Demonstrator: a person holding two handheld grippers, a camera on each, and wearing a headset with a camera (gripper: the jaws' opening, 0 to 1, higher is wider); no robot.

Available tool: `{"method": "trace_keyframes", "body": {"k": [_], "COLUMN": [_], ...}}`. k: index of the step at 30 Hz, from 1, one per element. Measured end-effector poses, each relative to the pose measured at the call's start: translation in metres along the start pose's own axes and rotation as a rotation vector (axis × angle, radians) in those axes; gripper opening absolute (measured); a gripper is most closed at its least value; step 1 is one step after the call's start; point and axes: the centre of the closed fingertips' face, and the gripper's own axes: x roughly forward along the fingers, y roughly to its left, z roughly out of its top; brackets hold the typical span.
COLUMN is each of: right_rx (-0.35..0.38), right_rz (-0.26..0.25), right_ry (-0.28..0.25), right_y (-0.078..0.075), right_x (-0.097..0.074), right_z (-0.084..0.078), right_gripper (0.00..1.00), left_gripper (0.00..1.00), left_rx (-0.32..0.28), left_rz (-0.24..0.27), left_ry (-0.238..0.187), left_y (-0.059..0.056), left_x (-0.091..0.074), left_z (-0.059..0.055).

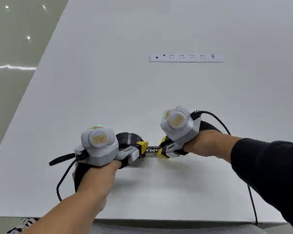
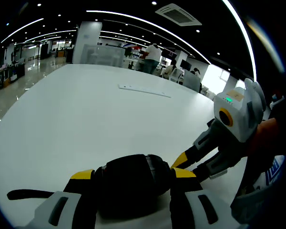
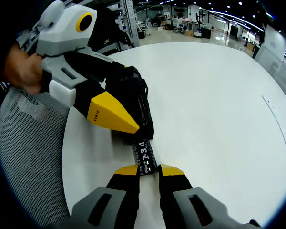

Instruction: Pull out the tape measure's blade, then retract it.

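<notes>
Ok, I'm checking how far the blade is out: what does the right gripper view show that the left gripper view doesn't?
Right gripper view: the blade, a short numbered stretch out of the case, pinched in the right gripper. Left gripper view: the black strap lying on the table. Both: the case, clamped by the left gripper, on the white table.

The tape measure (image 2: 128, 183) was black, its blade (image 3: 144, 153) printed with numerals. The jaws were black, yellow-tipped. The table (image 1: 136, 73) was white.

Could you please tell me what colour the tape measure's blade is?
The blade is black with white numerals, best seen in the right gripper view.
</notes>
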Motion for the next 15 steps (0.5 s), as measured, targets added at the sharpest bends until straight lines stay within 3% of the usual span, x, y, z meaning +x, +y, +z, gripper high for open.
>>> {"method": "trace_keyframes", "body": {"k": [15], "right_rx": [0.003], "right_rz": [0.004], "right_ry": [-0.007], "right_y": [0.0019], "right_x": [0.0043], "right_z": [0.0046], "right_gripper": [0.11], "left_gripper": [0.58], "left_rx": [-0.001], "left_rz": [-0.004], "left_ry": [0.002], "left_y": [0.0009], "left_x": [0.0015], "left_z": [-0.0003]}}
